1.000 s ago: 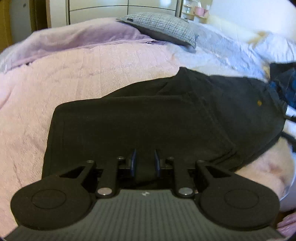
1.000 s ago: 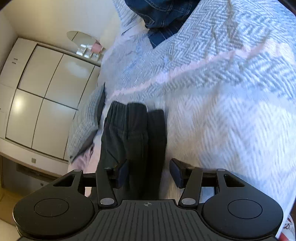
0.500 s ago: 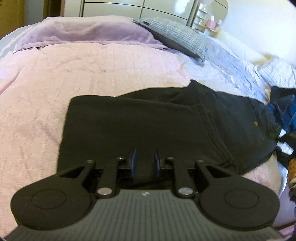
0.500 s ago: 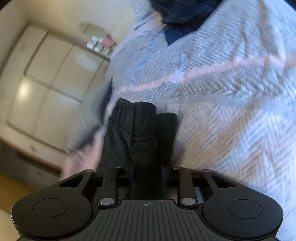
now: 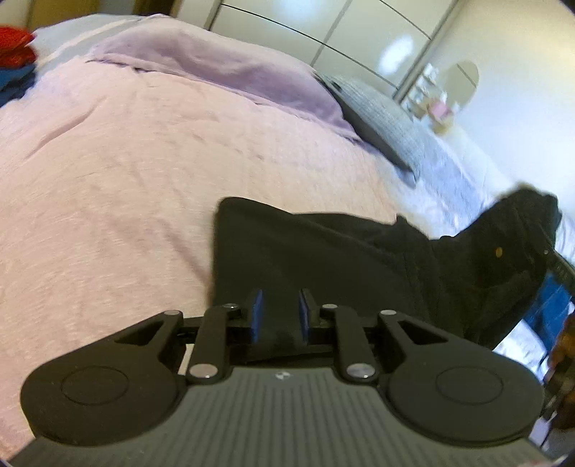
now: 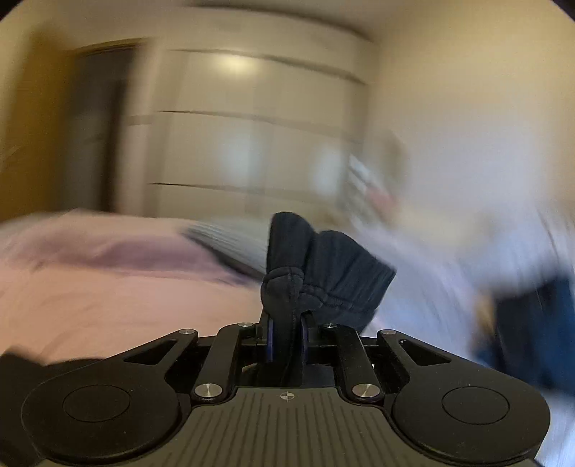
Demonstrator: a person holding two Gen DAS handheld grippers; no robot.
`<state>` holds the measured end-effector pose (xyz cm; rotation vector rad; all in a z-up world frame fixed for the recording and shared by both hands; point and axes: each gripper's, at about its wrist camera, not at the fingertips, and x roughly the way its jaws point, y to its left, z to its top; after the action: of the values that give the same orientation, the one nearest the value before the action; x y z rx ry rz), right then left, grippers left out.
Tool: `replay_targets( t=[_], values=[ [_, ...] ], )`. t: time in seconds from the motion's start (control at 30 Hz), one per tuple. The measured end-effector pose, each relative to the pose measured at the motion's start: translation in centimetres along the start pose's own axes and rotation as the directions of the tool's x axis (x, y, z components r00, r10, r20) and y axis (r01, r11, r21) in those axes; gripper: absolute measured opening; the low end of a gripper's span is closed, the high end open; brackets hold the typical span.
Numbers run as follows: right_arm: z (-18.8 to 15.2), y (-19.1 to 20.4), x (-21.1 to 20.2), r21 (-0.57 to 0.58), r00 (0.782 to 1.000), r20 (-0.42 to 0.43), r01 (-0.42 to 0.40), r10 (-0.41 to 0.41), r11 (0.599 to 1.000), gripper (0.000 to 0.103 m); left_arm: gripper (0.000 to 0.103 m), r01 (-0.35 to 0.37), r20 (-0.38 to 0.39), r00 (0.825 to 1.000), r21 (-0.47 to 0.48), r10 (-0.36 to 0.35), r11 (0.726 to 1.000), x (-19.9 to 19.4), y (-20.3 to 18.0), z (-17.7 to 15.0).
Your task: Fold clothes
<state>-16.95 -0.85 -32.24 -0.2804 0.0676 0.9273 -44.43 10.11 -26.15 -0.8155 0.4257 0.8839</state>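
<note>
Black trousers (image 5: pixel 323 258) are spread across the pink bedspread (image 5: pixel 125 172), sitting near the right side of the bed with one end lifted up off the covers at far right. Left tongs (image 5: pixel 279 316) are pinching the near edge of the fabric, blue pads pressed onto a fold that runs between them. Right tongs (image 6: pixel 285 337) have the bunched elastic waistband (image 6: pixel 316 273) between the pads and are closing on it, with the gathered cloth standing up above the pads. You can see that same raised end in the left view, with a small brass button (image 5: pixel 498 252) on it.

Past the trousers there's a lilac blanket (image 5: pixel 222 72) rumpled along the far side of the bed and a grey pillow (image 5: pixel 381 115) to its right. White wardrobe doors (image 5: pixel 323 32) run behind that. Something blue, denim maybe (image 5: pixel 553 305), lies at the right edge, and a red bundle (image 5: pixel 14 46) sits far left. Right view is badly blurred, so not much else to pick out.
</note>
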Motion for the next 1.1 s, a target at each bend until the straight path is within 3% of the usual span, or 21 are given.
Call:
replay_targets(
  t=[0.1, 0.2, 0.3, 0.37, 0.43, 0.5, 0.53, 0.63, 0.7, 0.73, 0.77, 0.8, 0.9, 1.0, 1.1],
  values=[
    [-1.0, 8.2, -2.4, -0.222, 0.983, 0.023, -0.173, 0.183, 0.960, 0.015, 0.016, 0.018, 0.006, 1.000, -0.066, -0.018, 0.998, -1.5, 2.0, -0.1],
    [-4.2, 16.0, -3.7, -0.439, 0.935, -0.084, -0.345, 0.345, 0.829, 0.020, 0.016, 0.030, 0.006, 1.000, -0.128, -0.030, 0.991, -2.6, 3.6, -0.4],
    [-9.4, 21.4, -3.8, -0.615, 0.913, -0.240, -0.407, 0.331, 0.675, 0.026, 0.016, 0.045, 0.005, 0.999, -0.176, -0.045, 0.983, -3.5, 4.7, -0.7],
    [-9.8, 21.2, -4.8, -0.623, 0.927, -0.192, -0.369, 0.322, 0.690, 0.035, 0.016, 0.063, 0.006, 0.998, -0.194, -0.063, 0.979, -3.9, 5.0, -0.9],
    [-8.3, 19.4, -5.1, -0.520, 0.906, -0.222, -0.422, 0.360, 0.743, 0.055, 0.017, 0.090, 0.001, 0.996, -0.212, -0.092, 0.973, -3.6, 4.9, -0.8],
    [-6.8, 17.0, -5.8, -0.433, 0.885, -0.210, -0.465, 0.415, 0.772, 0.068, 0.017, 0.121, -0.004, 0.992, -0.231, -0.125, 0.965, -3.0, 4.6, -0.6],
    [-6.1, 15.7, -6.1, -0.390, 0.876, -0.200, -0.482, 0.439, 0.784, 0.069, 0.019, 0.140, -0.005, 0.989, -0.244, -0.146, 0.960, -2.6, 4.4, -0.5],
    [-4.2, 11.4, -5.5, -0.228, 0.907, -0.172, -0.416, 0.384, 0.880, 0.069, 0.026, 0.191, -0.004, 0.980, -0.290, -0.201, 0.938, -1.3, 3.8, 0.1],
    [-3.7, 7.4, -4.1, 0.017, 0.925, -0.194, -0.329, 0.326, 0.944, 0.069, 0.029, 0.219, -0.003, 0.972, -0.331, -0.233, 0.918, -0.3, 3.7, 0.3],
    [-3.8, 5.2, -3.2, 0.153, 0.929, -0.214, -0.272, 0.301, 0.950, 0.069, 0.031, 0.227, -0.005, 0.970, -0.355, -0.244, 0.907, 0.2, 3.7, 0.3],
    [-4.1, 3.1, -2.2, 0.290, 0.930, -0.239, -0.206, 0.279, 0.935, 0.069, 0.032, 0.230, -0.007, 0.968, -0.379, -0.251, 0.896, 0.9, 3.8, 0.4],
    [-4.8, 0.8, -1.1, 0.438, 0.923, -0.276, -0.127, 0.267, 0.890, 0.069, 0.032, 0.231, -0.009, 0.967, -0.398, -0.255, 0.888, 1.5, 3.9, 0.4],
    [-7.5, -3.7, 0.8, 0.727, 0.887, -0.334, 0.027, 0.319, 0.686, 0.069, 0.040, 0.242, -0.024, 0.960, -0.435, -0.280, 0.867, 3.0, 4.2, 0.4],
    [-9.4, -4.8, 2.0, 0.836, 0.861, -0.329, 0.076, 0.387, 0.543, 0.068, 0.043, 0.264, -0.040, 0.950, -0.421, -0.309, 0.868, 4.3, 4.3, 0.4],
    [-10.6, -4.6, 2.0, 0.873, 0.847, -0.325, 0.097, 0.420, 0.479, 0.068, 0.048, 0.265, -0.059, 0.950, -0.368, -0.306, 0.892, 5.1, 4.0, 0.8]
  ],
)
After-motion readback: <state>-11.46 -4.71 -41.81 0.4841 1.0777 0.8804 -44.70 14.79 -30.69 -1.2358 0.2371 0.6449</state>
